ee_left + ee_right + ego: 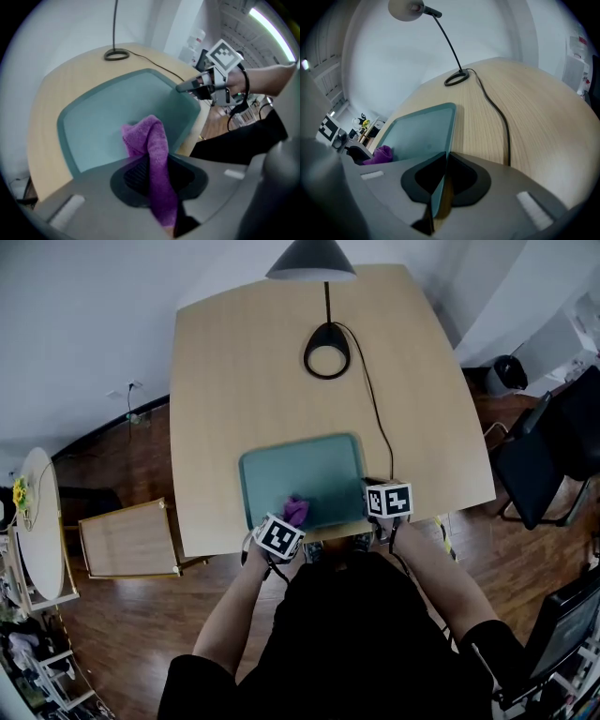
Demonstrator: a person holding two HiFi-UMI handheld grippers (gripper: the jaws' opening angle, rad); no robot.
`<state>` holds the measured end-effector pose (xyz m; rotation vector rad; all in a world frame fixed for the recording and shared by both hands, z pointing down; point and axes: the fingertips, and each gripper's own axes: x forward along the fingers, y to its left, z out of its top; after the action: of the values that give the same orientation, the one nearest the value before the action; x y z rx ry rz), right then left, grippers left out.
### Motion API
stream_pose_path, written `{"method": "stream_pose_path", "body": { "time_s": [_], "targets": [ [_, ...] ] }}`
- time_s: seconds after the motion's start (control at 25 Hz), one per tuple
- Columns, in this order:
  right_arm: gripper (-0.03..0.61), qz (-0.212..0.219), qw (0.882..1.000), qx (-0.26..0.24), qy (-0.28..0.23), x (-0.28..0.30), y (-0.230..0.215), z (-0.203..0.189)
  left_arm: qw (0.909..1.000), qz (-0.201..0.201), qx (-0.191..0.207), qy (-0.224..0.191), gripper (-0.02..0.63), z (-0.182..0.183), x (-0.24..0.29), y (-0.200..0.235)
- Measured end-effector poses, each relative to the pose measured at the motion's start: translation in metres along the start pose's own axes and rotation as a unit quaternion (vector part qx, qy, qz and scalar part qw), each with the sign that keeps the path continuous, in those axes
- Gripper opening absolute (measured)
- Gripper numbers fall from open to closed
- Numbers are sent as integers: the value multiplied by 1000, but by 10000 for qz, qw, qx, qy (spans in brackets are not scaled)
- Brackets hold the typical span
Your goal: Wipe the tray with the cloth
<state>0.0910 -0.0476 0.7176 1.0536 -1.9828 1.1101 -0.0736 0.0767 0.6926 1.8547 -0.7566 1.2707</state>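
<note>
Head view, steeply down: a light wooden table w/ rounded corners (234, 362), a teal rectangular plastic tray (291, 470) lying flat near its front edge, and a person in black (356, 634) holding both grippers at the tray's near side. Only this view gives the tray's whole outline, plus the dark wood floor (122, 456) and a black chair (534, 474) at right. The left gripper (289, 521) is over the tray's front-left part. The left gripper view shows what the head view can't: its jaws pinch a purple fuzzy cloth (151, 145), which runs up between the pads and bunches in a fold over the tray's near part. The right gripper (370, 505) is at the tray's front-right corner. The right gripper view shows its jaws pressed on the tray's thin right rim, seen edge-on. That view also shows a black desk lamp (404, 8) w/ ring base and a black cable (506, 127) trailing across the table beside the tray, apart from it. Tray surface looks plain and matte. In the head view the lamp shade is cut off at top, and the cloth is only a small purple patch. Whether the cloth touches the tray can't be told.
</note>
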Motion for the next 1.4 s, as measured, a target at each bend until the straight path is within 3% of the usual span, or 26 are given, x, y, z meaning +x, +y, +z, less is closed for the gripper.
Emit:
{"method": "stream_pose_path", "body": {
  "time_s": [0.24, 0.56, 0.64, 0.8, 0.88, 0.96, 1.12, 1.28, 1.4],
  "targets": [
    [26, 105, 9999, 101, -29, 0, 4, 0, 9910, -219, 1295, 251, 110, 49, 26, -58],
    [25, 208, 9997, 137, -40, -1, 4, -4, 9654, -339, 2549, 432, 110, 75, 46, -104],
    [25, 216, 9997, 117, -32, -1, 5, -4, 9500, -323, 3072, 448, 110, 77, 49, -109],
    [25, 215, 9997, 111, -27, -2, 5, -4, 9021, -272, 4272, 543, 110, 79, 53, -116],
    [25, 223, 9997, 113, -23, -1, 4, -4, 8885, -294, 4541, 584, 111, 78, 54, -118],
    [25, 234, 9997, 106, -12, -1, 4, -4, 8904, -347, 4505, 554, 111, 79, 54, -117],
    [26, 225, 9997, 56, 57, 2, 4, -6, 9080, -444, 4139, 480, 110, 79, 47, -107],
    [26, 255, 9996, -6, 89, 2, 4, -7, 9506, -689, 3022, 142, 110, 93, 20, -73],
    [26, 229, 9997, -49, 77, 2, 5, -8, 9663, -270, 2561, -47, 110, 115, 6, -23]
  ]
}}
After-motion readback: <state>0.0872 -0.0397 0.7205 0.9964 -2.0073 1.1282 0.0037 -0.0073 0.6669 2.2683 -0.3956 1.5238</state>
